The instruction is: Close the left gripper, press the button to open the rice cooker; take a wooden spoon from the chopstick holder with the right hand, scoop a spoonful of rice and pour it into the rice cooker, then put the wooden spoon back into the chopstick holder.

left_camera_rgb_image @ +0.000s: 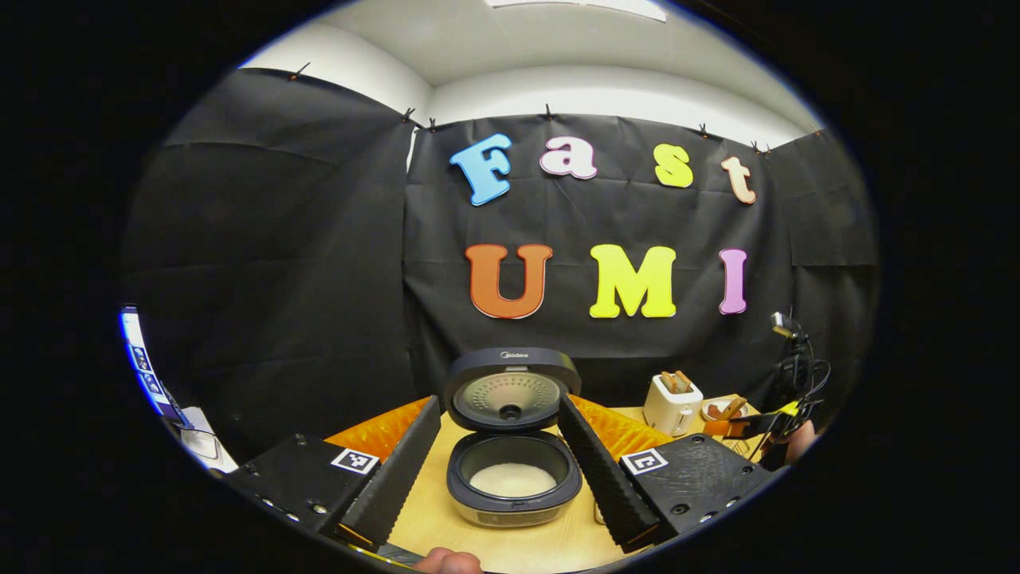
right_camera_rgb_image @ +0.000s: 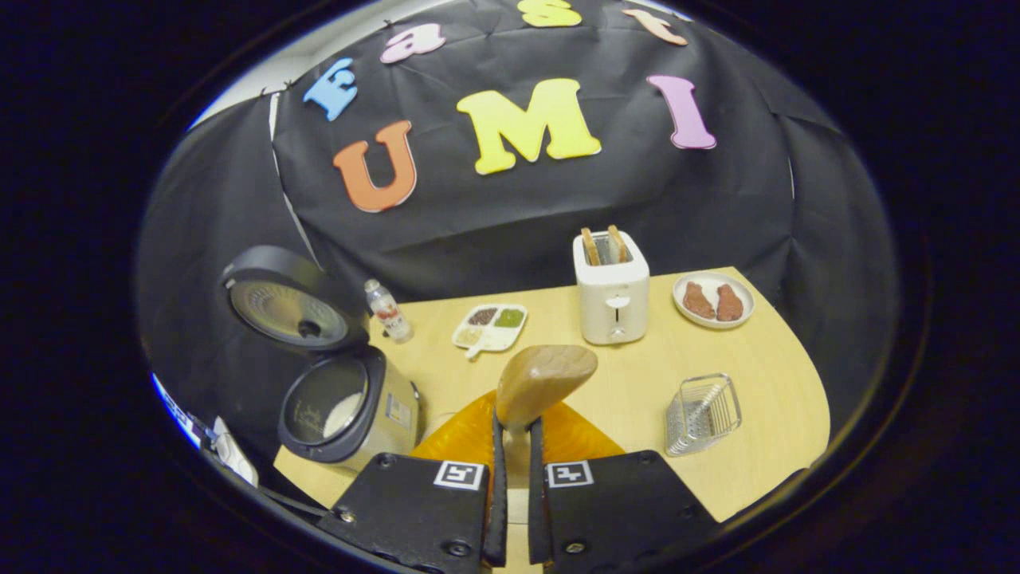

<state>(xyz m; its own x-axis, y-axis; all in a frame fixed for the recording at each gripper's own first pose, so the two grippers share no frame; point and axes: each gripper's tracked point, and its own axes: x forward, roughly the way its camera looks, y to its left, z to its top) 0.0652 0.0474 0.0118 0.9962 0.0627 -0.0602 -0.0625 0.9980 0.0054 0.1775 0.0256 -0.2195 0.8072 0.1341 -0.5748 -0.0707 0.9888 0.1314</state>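
— So, the right gripper (right_camera_rgb_image: 511, 430) is clamped on the wooden spoon (right_camera_rgb_image: 545, 381); the left gripper (left_camera_rgb_image: 500, 458) gapes before the open rice cooker (left_camera_rgb_image: 512, 478).
— Swing forward-right to the chopstick holder (right_camera_rgb_image: 703, 413) — lower the spoon in upright.

One rice cooker (right_camera_rgb_image: 351, 406), one toaster (right_camera_rgb_image: 611, 291), one wooden spoon (right_camera_rgb_image: 544, 381).

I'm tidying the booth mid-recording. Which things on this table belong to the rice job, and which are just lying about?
In the job: rice cooker, lid up; wooden spoon in the right gripper; metal chopstick holder.

Lying about: toaster, plate of food, sectioned tray, small bottle.
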